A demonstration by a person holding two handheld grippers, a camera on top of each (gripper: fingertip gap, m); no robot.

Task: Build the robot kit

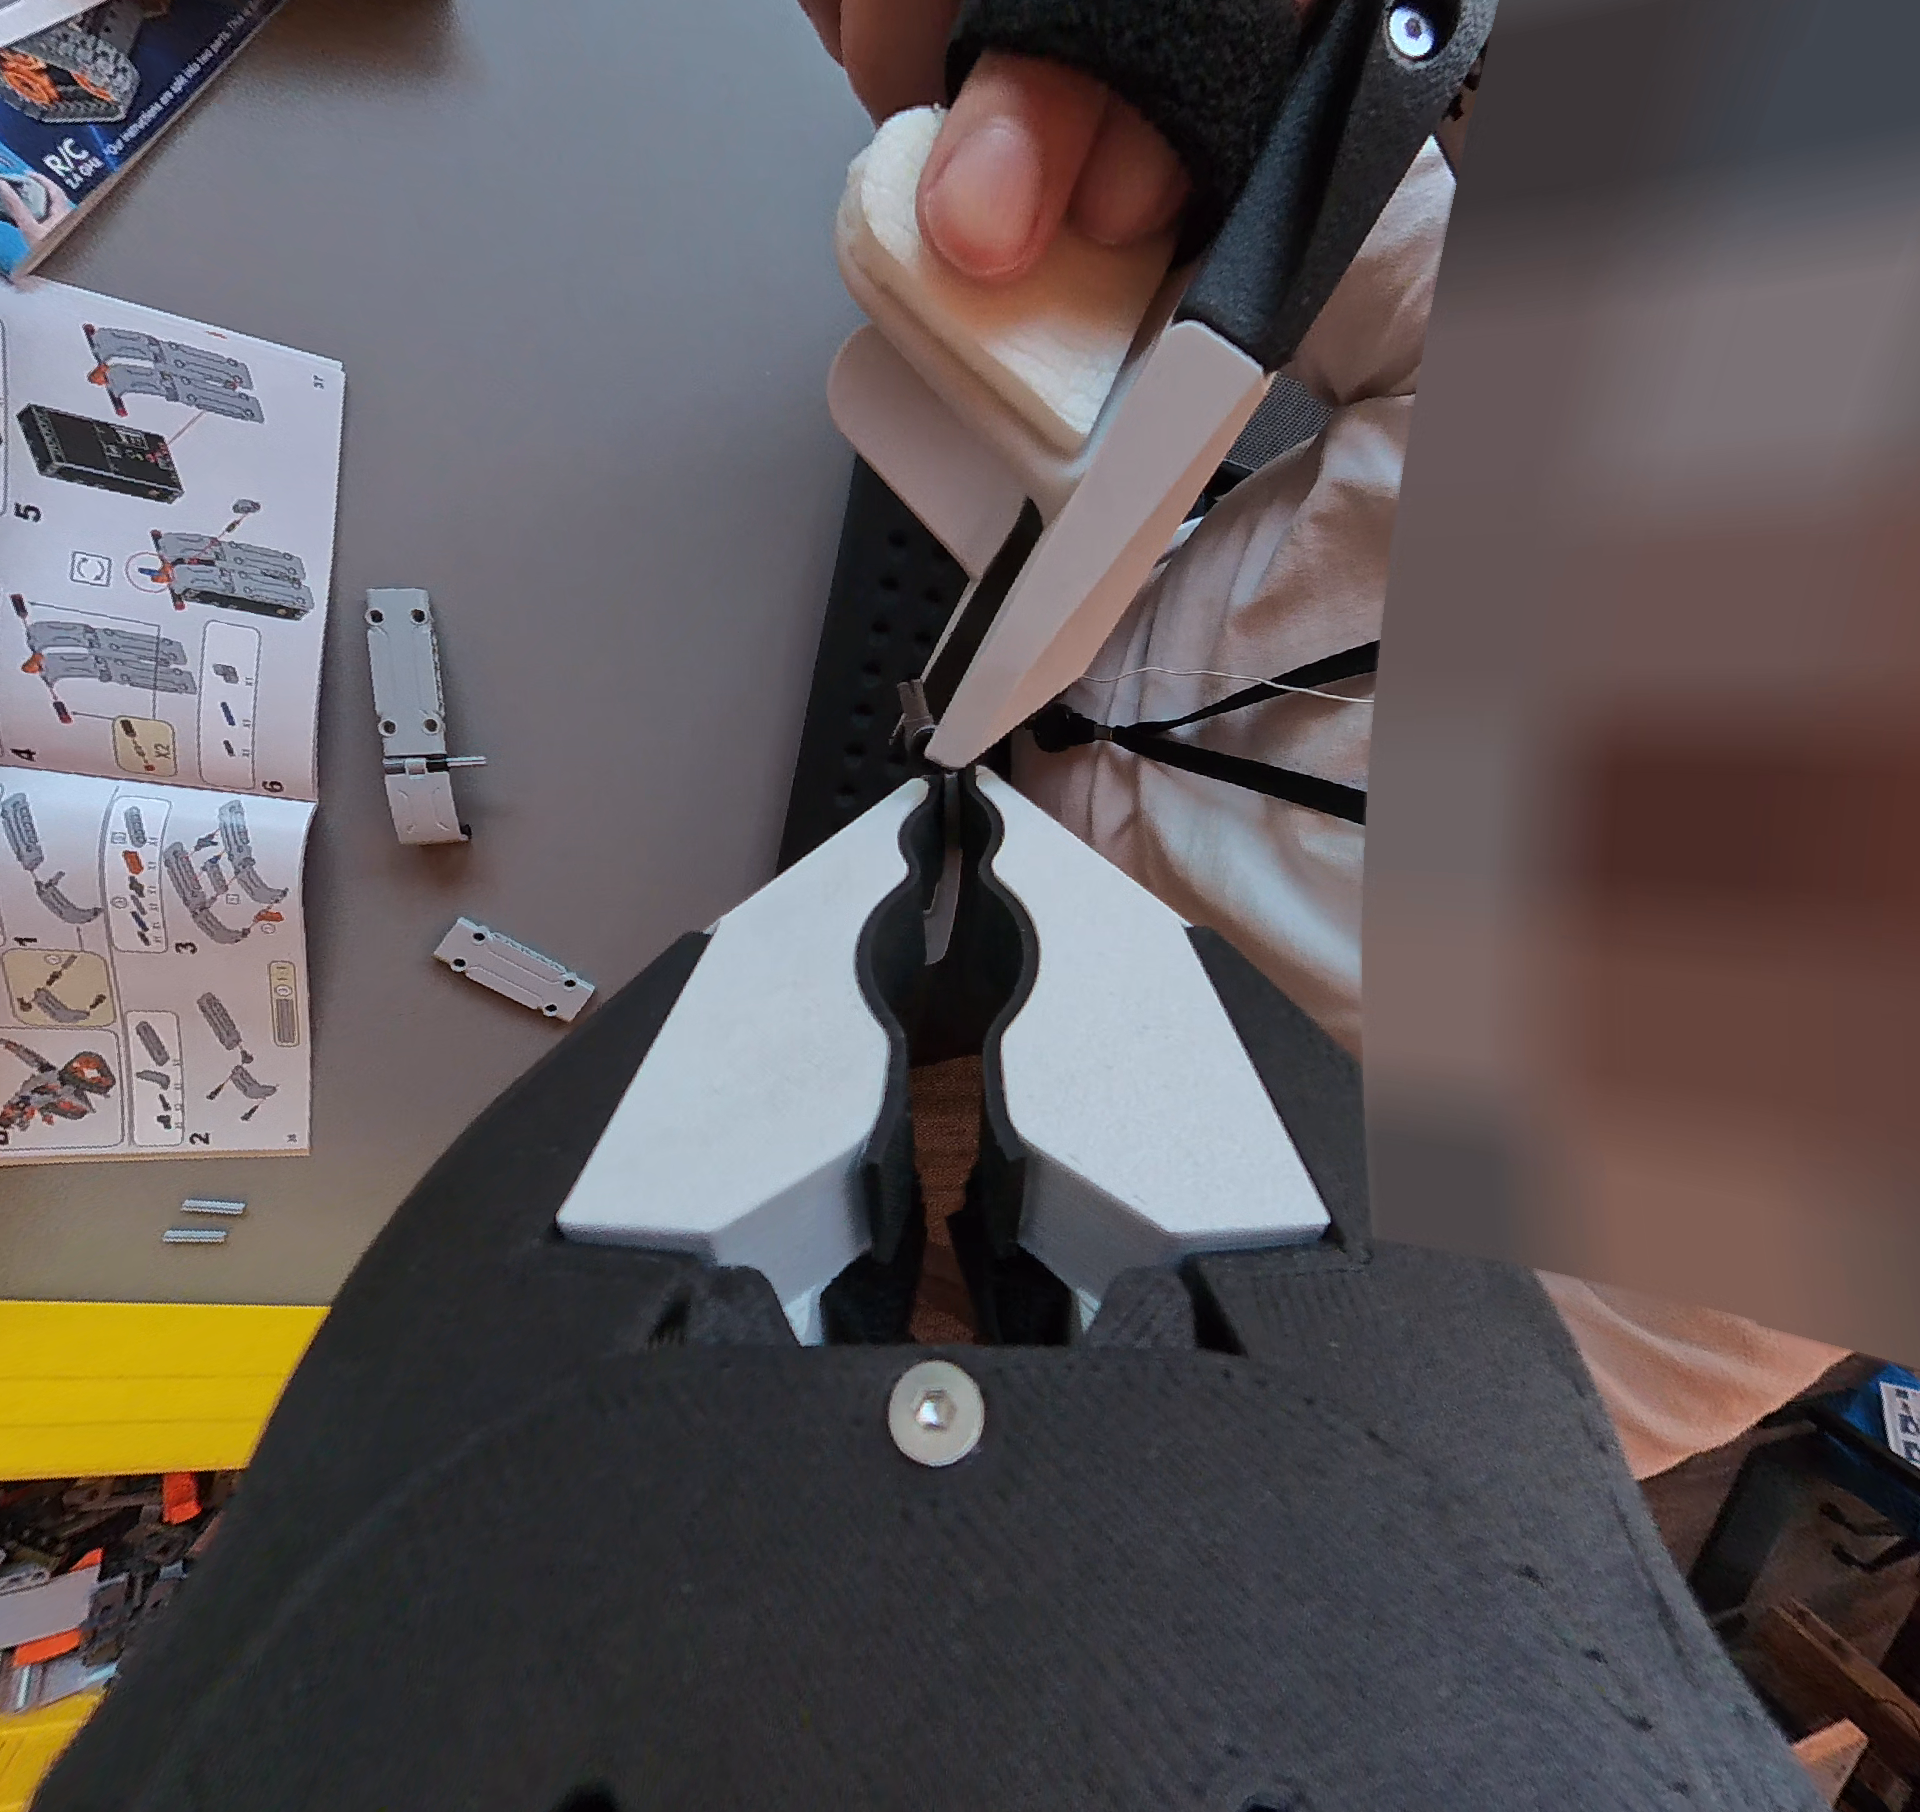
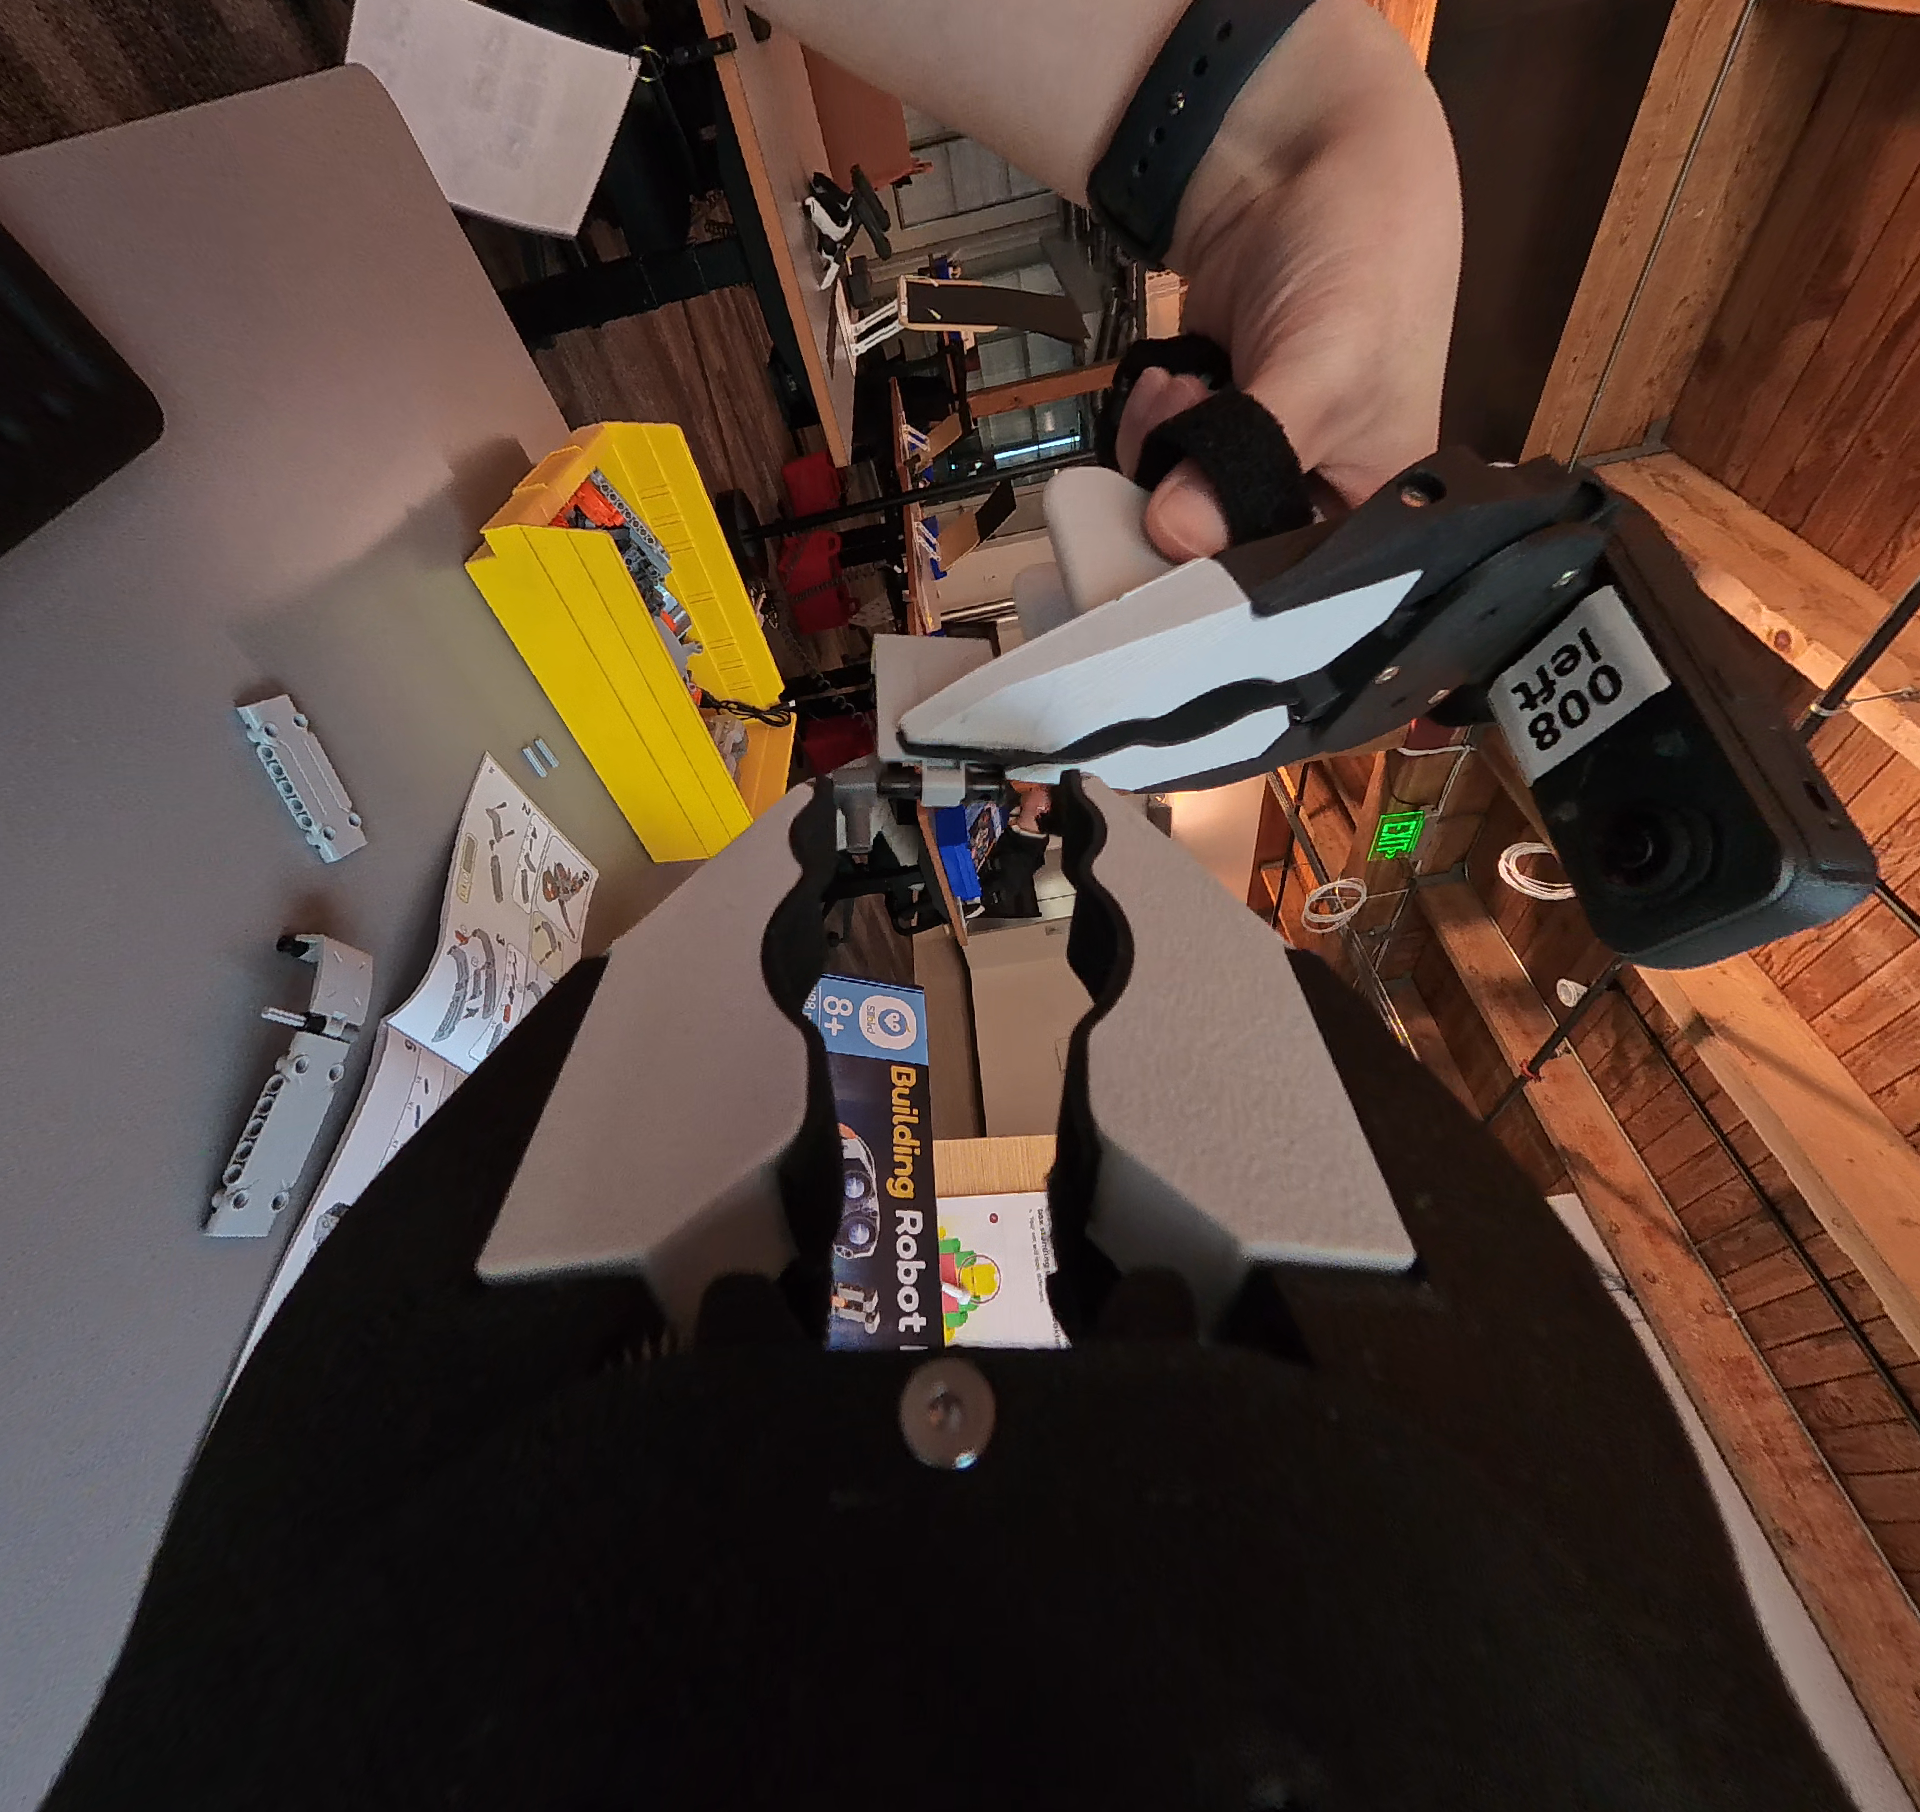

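My left gripper (image 1: 951,783) is shut on a small thin grey building part (image 1: 940,895) held up above the grey table (image 1: 623,308). The part's end pokes past the tips. In the right wrist view the left gripper (image 2: 909,736) comes in from the right, holding the grey part with a black pin (image 2: 951,781). My right gripper (image 2: 948,806) is open, its fingertips on either side of that part. In the left wrist view the right gripper (image 1: 928,736) reaches down from above, tip to tip with the left, with a small grey connector (image 1: 914,711) at its tip.
An open instruction booklet (image 1: 156,723) lies at the left. Two grey beam assemblies (image 1: 410,713) (image 1: 512,967) and two small pins (image 1: 205,1222) lie beside it. A yellow bin of parts (image 2: 623,640) stands at the table edge. A printed box (image 2: 878,1160) is below. A person's torso is close by. Less than 4 cm separates the two grippers' tips.
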